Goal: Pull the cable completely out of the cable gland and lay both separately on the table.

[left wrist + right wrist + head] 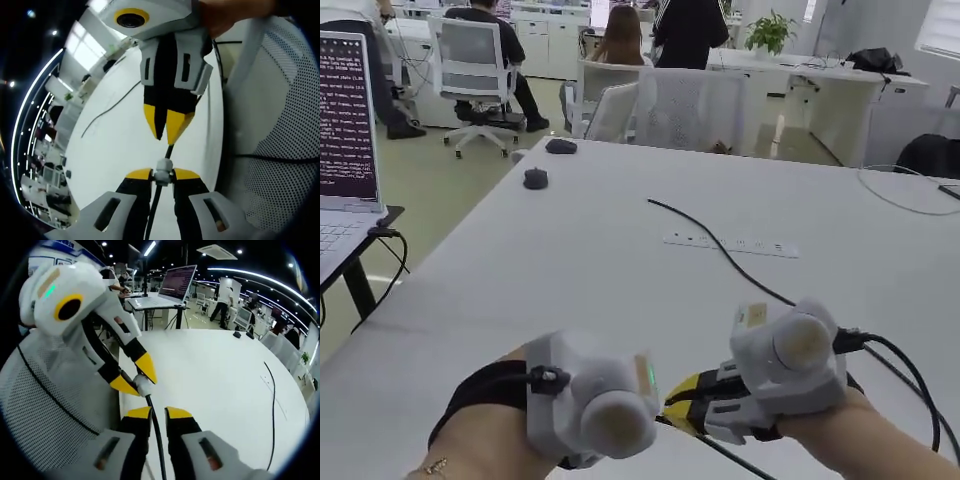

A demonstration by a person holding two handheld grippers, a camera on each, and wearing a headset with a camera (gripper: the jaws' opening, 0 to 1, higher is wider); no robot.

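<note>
A small grey-white cable gland [163,170] sits clamped between the yellow tips of my left gripper [162,174], which is shut on it. A thin black cable [169,150] runs from the gland to my right gripper [165,127] a short way off. In the right gripper view the cable [156,427] passes between the jaws of my right gripper [157,412], shut on it. There my left gripper [141,377] holds the gland [142,385] just ahead. In the head view both are held close together above the near edge of the white table [620,260].
A white power strip [730,243] and a loose black cable [692,222] lie mid-table. Two mice [536,179] [560,146] rest at the far left edge. An open laptop [345,130] stands to the left. White mesh chairs [690,105] and people are behind the table.
</note>
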